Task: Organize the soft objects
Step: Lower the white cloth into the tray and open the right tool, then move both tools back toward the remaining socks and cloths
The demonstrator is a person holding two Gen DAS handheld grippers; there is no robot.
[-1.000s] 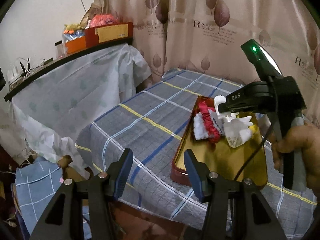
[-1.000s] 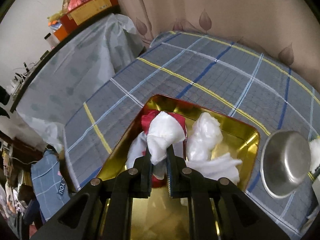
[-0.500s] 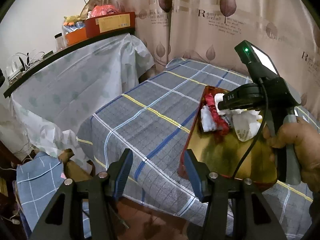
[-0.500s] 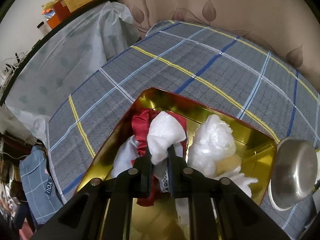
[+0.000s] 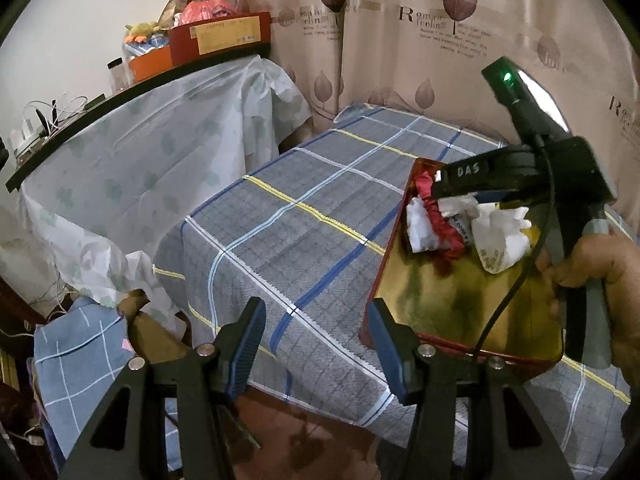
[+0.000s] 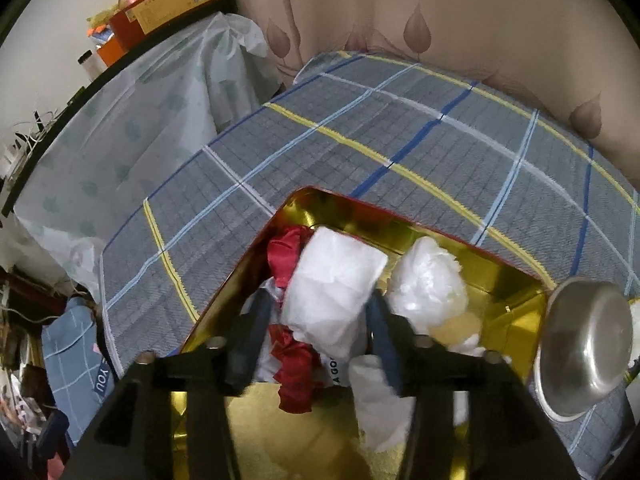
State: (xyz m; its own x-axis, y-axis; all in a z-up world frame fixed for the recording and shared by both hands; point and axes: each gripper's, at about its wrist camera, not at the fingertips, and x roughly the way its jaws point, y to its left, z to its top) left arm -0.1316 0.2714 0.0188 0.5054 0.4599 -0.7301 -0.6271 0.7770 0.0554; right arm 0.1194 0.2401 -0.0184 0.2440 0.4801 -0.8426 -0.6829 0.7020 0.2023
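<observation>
The right gripper [image 6: 316, 332] hangs over the gold tray [image 6: 516, 276], which rests on the checked cloth of the table [image 6: 360, 152]. Its fingers have just been opening and now stand apart, with the white wad [image 6: 332, 292] lying between them on top of the red cloth [image 6: 288, 248] at the tray's far left corner; the pads appear clear of it, so the wad is judged released. A second white wad [image 6: 428, 292] sits just right of the first, and a steel bowl [image 6: 584, 344] stands beyond the tray's right edge. The left gripper [image 5: 316, 344] waits off the tray's near left corner, fingers apart and empty. To finish this release cleanly, the right gripper should lift straight away from the tray with the fingers kept wide, so no pad snags the soft material and drags it out. Risk: the wad may cling to a pad.
</observation>
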